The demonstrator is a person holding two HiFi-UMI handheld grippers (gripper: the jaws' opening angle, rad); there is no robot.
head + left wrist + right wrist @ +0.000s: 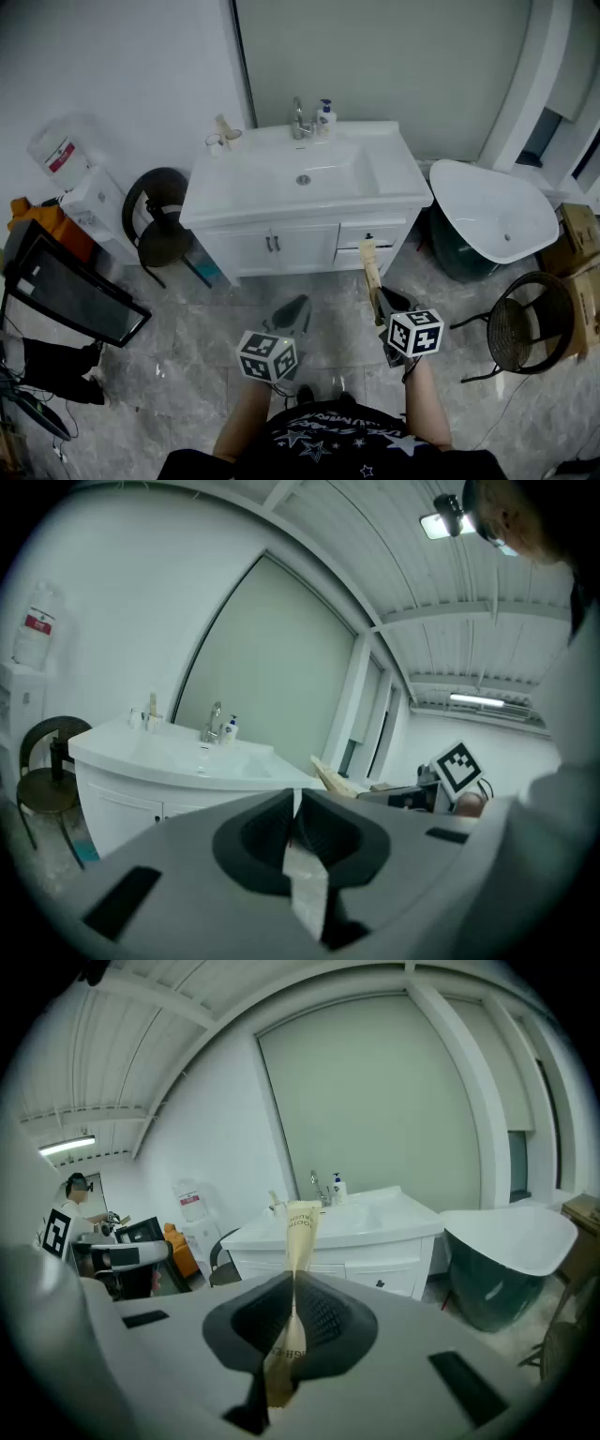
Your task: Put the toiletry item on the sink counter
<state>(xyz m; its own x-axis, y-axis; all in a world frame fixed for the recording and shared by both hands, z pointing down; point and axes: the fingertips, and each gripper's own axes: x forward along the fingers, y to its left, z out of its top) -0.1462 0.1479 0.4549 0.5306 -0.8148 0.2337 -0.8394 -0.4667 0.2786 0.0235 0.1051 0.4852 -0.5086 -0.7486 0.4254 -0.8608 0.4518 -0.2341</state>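
Note:
A flat tan toothbrush packet [370, 267] stands upright in my right gripper [382, 305], which is shut on its lower part; in the right gripper view the packet [300, 1232] rises from between the pads of that gripper [293, 1290]. The white sink counter [386, 155] lies ahead, about a step beyond the packet's tip, and shows as a counter [375, 1224] past the jaws. My left gripper [292, 317] hangs to the left at the same height, its jaws shut with nothing between them [293, 819].
On the counter stand a faucet [300, 117], a pump bottle [326, 114] and a cup [225, 137]. A black chair [157, 220] and water dispenser [82, 183] are left of the vanity. A white tub [497, 216], wire chair [530, 323] and boxes [581, 234] are right.

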